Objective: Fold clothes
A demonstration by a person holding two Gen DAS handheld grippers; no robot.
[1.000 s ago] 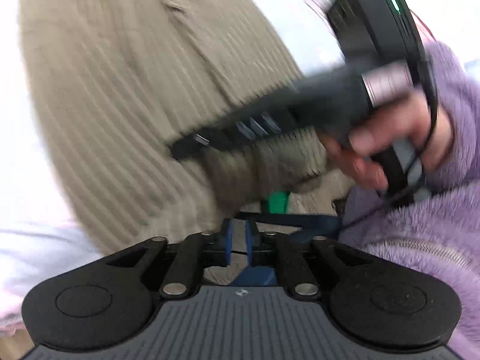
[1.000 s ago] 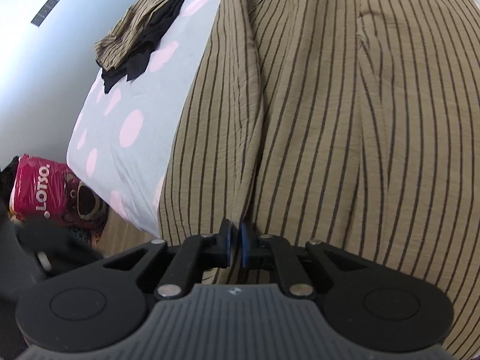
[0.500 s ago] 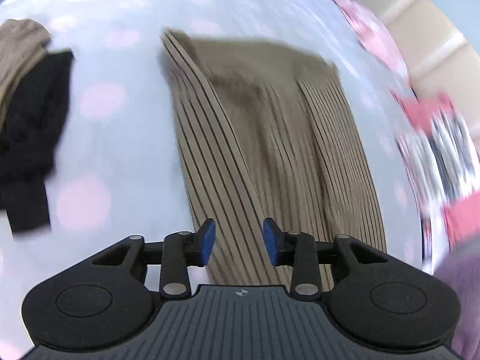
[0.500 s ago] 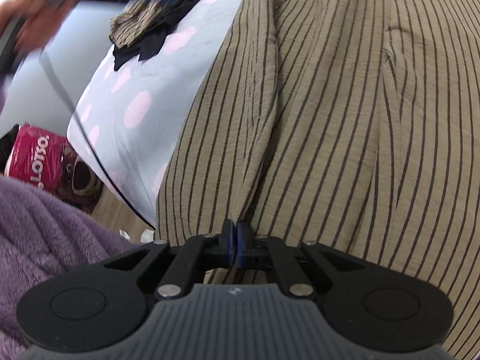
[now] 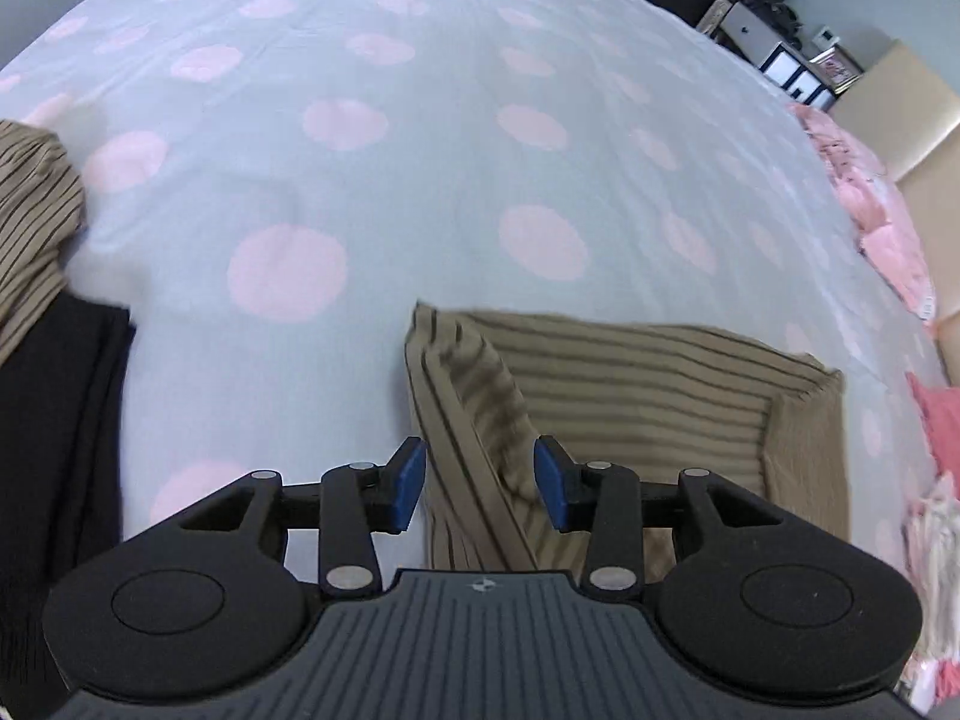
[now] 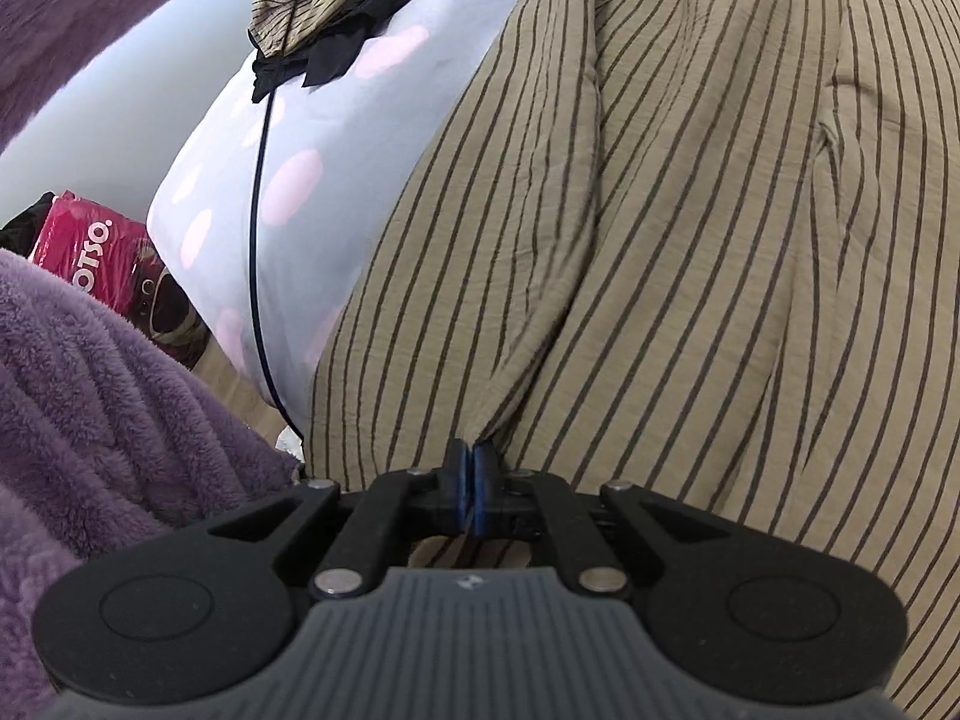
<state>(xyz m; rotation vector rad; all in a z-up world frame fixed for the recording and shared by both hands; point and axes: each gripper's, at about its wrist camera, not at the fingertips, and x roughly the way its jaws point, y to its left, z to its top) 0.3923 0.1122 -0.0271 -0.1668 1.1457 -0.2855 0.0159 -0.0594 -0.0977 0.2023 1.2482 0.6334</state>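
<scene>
A tan shirt with thin dark stripes (image 6: 690, 228) lies spread over the bed and fills most of the right wrist view. My right gripper (image 6: 467, 471) is shut on a pinched ridge of its cloth near the bed's near edge. In the left wrist view the far end of the same shirt (image 5: 630, 384) shows with a folded flap. My left gripper (image 5: 480, 483) is open, its blue pads on either side of that flap's edge, with cloth between them but not clamped.
The bed sheet (image 5: 420, 150) is pale blue with pink dots. Another striped garment on black cloth (image 5: 36, 312) lies at the left, seen too as a pile (image 6: 336, 18). A purple fleece sleeve (image 6: 102, 396), a red bag (image 6: 96, 252) and pink bedding (image 5: 888, 240) lie around the bed.
My left gripper let go of the cloth, opened and swung from near the right gripper to the shirt's far end. My right gripper stays shut on the shirt; the purple sleeve came into its view.
</scene>
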